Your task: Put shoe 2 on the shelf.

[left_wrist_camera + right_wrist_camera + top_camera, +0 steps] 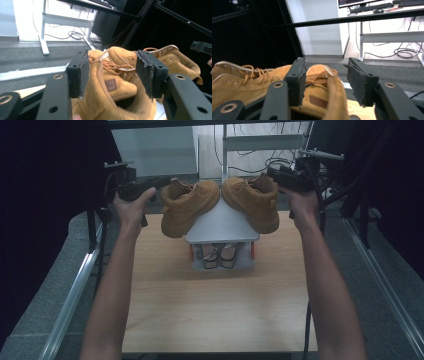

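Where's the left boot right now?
In the high view, the left boot sits at the far left of the grey rack's top shelf, toe to toe with the right boot, beside the left gripper.

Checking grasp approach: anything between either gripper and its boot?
Nothing visible. The left boot sits straight between the left gripper jaws, the right boot between the right gripper jaws; no pad clearly presses.

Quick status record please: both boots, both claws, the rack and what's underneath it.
left claw: around the left tan suede lace-up boot's collar, grip unclear
right claw: around the right tan suede lace-up boot's collar, grip unclear
boots: toes meeting above the grey shoe rack
rack lower shelf: pair of strappy sandals
surface: light wooden table
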`<state>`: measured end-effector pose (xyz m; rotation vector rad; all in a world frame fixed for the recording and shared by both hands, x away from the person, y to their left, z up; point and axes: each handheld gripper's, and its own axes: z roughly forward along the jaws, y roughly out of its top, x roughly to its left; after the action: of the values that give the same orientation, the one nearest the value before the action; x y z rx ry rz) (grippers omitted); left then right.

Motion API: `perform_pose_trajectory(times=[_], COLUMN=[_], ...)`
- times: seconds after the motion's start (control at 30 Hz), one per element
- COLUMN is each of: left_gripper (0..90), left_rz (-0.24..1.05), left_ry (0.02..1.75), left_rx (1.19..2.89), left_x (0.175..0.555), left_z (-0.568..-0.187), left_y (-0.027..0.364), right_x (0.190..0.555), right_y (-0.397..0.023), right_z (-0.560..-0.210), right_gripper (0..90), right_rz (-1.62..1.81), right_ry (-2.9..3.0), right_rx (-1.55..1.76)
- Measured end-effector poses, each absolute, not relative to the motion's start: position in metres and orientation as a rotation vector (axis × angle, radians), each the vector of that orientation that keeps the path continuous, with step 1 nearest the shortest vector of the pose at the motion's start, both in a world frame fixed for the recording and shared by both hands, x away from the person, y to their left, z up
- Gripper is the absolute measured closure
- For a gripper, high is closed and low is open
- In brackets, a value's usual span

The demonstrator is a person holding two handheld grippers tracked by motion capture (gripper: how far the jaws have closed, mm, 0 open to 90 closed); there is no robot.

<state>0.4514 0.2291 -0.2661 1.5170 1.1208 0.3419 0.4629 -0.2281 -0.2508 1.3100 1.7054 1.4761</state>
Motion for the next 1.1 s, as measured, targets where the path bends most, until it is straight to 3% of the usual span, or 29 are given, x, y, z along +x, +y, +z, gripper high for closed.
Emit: perform_pose_trajectory(times=[0.33, 0.6, 1.1], left_gripper=[65.2, 84.3, 88.1], left_rz=[0.397, 0.364, 0.314], left_ry=[1.162, 1.237, 1.235], left_rx=[1.558, 1.624, 1.648], left_x=[0.419, 0.420, 0.432], left_z=[-0.285, -0.321, -0.341], left_y=[0.261, 0.268, 0.251], right_x=[0.428, 0.430, 0.445], right_y=[-0.280, -0.291, -0.276], right_z=[-0.268, -0.303, -0.335], right_gripper=[73.6, 86.7, 89.2], right_rz=[1.462, 1.389, 1.345], right_ry=[1.728, 1.777, 1.836], right_rx=[1.337, 1.370, 1.398])
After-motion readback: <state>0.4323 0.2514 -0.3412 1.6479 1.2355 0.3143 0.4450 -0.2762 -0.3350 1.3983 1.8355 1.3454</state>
